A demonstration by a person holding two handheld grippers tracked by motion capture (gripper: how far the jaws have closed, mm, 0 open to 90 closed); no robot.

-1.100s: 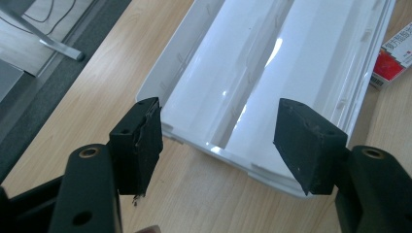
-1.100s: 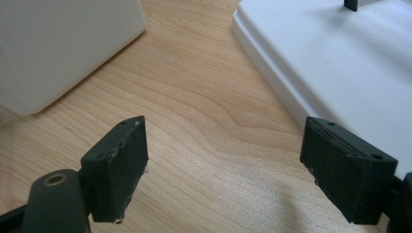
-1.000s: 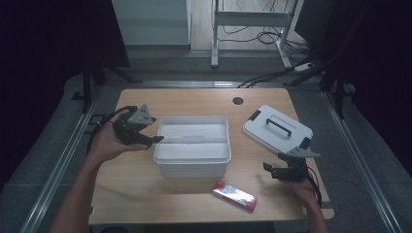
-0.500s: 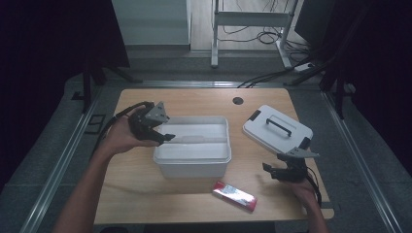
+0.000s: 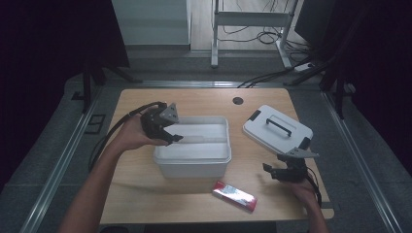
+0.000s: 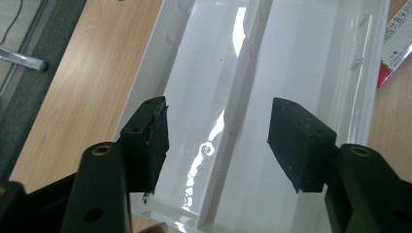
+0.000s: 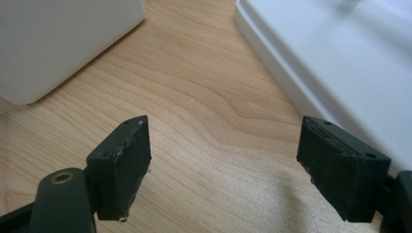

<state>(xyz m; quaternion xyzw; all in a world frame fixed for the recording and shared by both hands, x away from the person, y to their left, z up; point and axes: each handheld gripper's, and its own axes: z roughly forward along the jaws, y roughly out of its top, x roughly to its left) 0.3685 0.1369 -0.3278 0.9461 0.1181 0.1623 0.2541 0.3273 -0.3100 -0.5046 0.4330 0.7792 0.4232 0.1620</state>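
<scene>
A white open bin point(image 5: 193, 167) with a middle divider point(image 6: 240, 102) stands at the table's centre. My left gripper point(image 5: 175, 137) hovers over the bin's left end, tilted down into it. Its jaws point(image 6: 216, 126) are open and have just been closing a little; the divider lies below the gap, untouched by the pads. The bin's white lid point(image 5: 277, 128) with a black handle lies to the right. My right gripper point(image 5: 269, 170) rests near the table's front right, open over bare wood point(image 7: 223, 141), with the lid point(image 7: 340, 58) on one side and the bin's wall point(image 7: 58, 43) on the other.
A red and silver packet point(image 5: 234, 195) lies on the table in front of the bin, and the left gripper view catches it past the bin's far rim point(image 6: 396, 43). A round cable hole point(image 5: 237, 101) sits at the table's back edge.
My left hand has carried its gripper rightward from beside the bin to over the bin's left end. The right gripper has stayed put.
</scene>
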